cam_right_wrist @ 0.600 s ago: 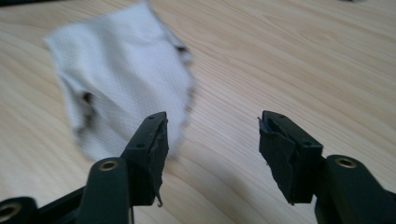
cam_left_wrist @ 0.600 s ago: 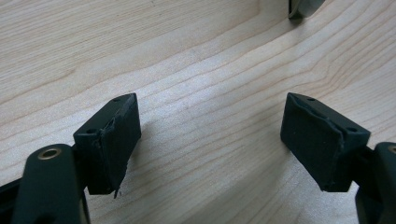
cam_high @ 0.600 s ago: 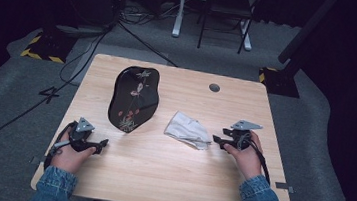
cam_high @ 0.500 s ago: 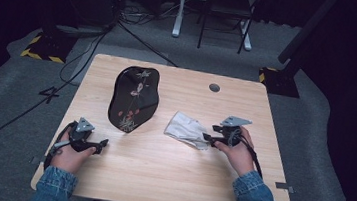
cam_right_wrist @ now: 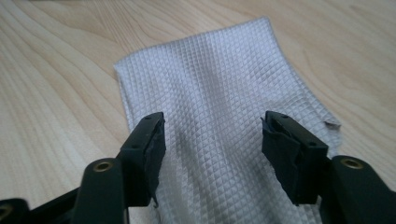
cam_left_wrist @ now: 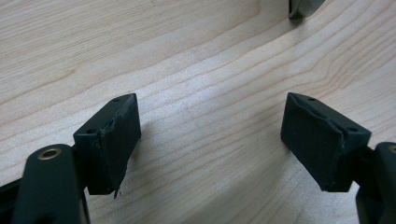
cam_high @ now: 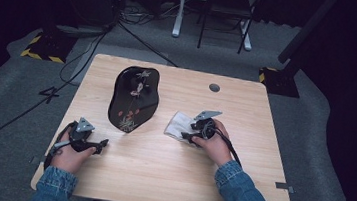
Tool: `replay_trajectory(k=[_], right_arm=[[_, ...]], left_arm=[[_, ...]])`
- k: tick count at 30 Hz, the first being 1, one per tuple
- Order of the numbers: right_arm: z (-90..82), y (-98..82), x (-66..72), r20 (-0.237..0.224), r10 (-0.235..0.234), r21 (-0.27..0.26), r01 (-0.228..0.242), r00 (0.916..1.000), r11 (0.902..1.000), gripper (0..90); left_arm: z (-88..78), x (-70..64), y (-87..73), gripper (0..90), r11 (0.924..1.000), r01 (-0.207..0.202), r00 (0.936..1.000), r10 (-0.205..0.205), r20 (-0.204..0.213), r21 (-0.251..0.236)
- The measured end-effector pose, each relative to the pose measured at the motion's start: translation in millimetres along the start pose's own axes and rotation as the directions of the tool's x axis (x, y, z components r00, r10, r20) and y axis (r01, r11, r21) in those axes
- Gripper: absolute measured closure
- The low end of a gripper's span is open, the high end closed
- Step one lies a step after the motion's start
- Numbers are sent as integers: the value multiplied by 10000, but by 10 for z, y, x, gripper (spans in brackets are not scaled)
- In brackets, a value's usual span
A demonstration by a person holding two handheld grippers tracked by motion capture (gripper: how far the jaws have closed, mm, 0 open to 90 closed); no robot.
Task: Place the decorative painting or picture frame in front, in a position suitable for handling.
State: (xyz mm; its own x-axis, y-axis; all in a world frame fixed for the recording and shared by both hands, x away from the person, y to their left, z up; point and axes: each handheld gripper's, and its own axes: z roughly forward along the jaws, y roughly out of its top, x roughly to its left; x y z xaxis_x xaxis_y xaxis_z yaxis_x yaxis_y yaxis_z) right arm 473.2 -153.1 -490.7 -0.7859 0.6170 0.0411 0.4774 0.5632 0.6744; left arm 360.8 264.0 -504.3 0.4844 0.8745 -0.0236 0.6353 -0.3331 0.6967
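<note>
The white quilted cloth (cam_right_wrist: pixel 224 116) lies flat on the pale wooden desk (cam_high: pixel 158 179) at centre frame, its long axis running away from the right claw (cam_right_wrist: pixel 212 140), which hovers spread directly over it. The left claw (cam_left_wrist: pixel 210 140), lower left, is spread over bare wood, well apart.

The person wears a blue denim jacket, the cuffs of both sleeves turned thick at the wrists. Each hand carries black tongs: the left tongs (cam_high: pixel 103 144) and the right tongs (cam_high: pixel 183 136) both have a grey three-cornered plate on top and a black cable looping back along the hand. Seen close, the left tongs (cam_left_wrist: pixel 210 140) have two blocky black jaws with worn, ragged rubber pads, small screw holes in their tops and a brass-coloured rivet at each arm. The right tongs (cam_right_wrist: pixel 210 154) look the same, chipped pad edges included
</note>
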Motion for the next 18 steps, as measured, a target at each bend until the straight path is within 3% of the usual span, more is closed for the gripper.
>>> replay_trajectory(k=[5,6,9,12,15,18], right_arm=[[70,61,13,221,-184,115,181,9996,9998,351],[76,111,22,279,-163,440,151,9995,9989,348],[34,218,41,437,364,719,-395,9984,9966,344],[45,358,47,464,-317,598,289,9984,9978,323],[111,454,59,192,-894,1033,870,9958,9908,288],[187,506,52,324,-1261,1267,1210,9915,9845,274]], left_arm=[[-8,6,-5,265,9999,14,10000,-14,-37,-125],[-9,8,-6,282,9999,41,10000,-42,-54,-139],[-14,12,-8,286,9999,73,10000,-74,-42,-130],[-12,13,-6,285,9999,84,10000,-84,-24,-121],[-14,17,-7,285,9998,156,9999,-156,58,-136],[-11,14,-8,284,9997,171,9999,-171,30,-173]])
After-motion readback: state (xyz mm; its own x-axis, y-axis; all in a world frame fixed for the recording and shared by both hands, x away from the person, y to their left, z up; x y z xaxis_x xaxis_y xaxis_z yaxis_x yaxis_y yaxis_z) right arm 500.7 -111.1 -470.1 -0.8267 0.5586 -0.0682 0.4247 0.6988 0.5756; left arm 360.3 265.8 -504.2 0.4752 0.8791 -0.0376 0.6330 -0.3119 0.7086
